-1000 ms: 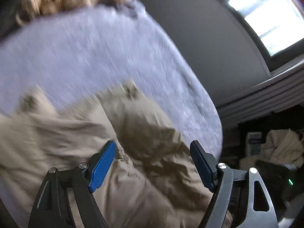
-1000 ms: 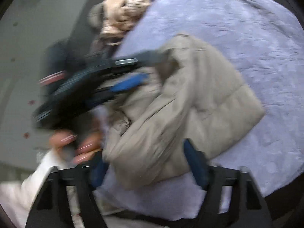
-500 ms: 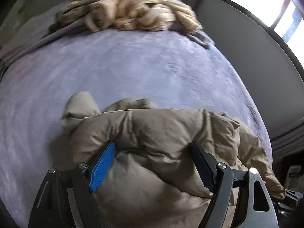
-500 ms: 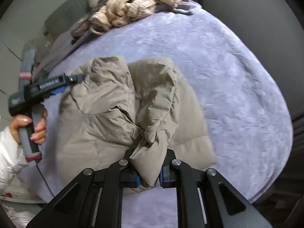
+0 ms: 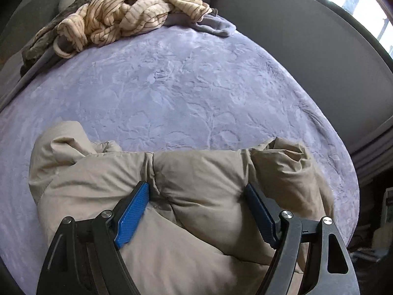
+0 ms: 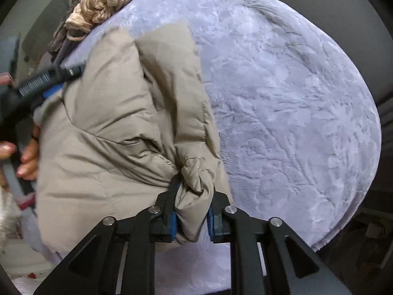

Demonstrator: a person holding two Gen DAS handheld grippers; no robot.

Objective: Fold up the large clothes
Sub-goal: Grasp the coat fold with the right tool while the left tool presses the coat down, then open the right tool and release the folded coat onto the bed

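A puffy beige jacket [image 5: 196, 169] lies bunched at the near edge of a bed covered with a lilac blanket [image 5: 172, 86]. My left gripper [image 5: 199, 211] stands wide over it, its blue pads [image 5: 133, 211] on either side of a thick roll of the jacket, without squeezing it. In the right wrist view the jacket [image 6: 118, 123] is folded lengthwise. My right gripper [image 6: 191, 218] pinches a small fold at its near corner, and its jaws are opening slightly. The left gripper [image 6: 46, 83] shows at the jacket's far left side, held by a person's hand [image 6: 27, 157].
A heap of cream striped clothes [image 5: 127, 14] with darker garments lies at the far end of the bed, also seen as the cream pile [image 6: 105, 2]. A grey padded wall [image 5: 307, 36] runs along the right side. Bare blanket [image 6: 282, 98] spreads right of the jacket.
My right gripper has closed on a fold at the jacket's near corner. My left gripper has come down over the jacket's thick roll. The jacket now lies folded lengthwise.
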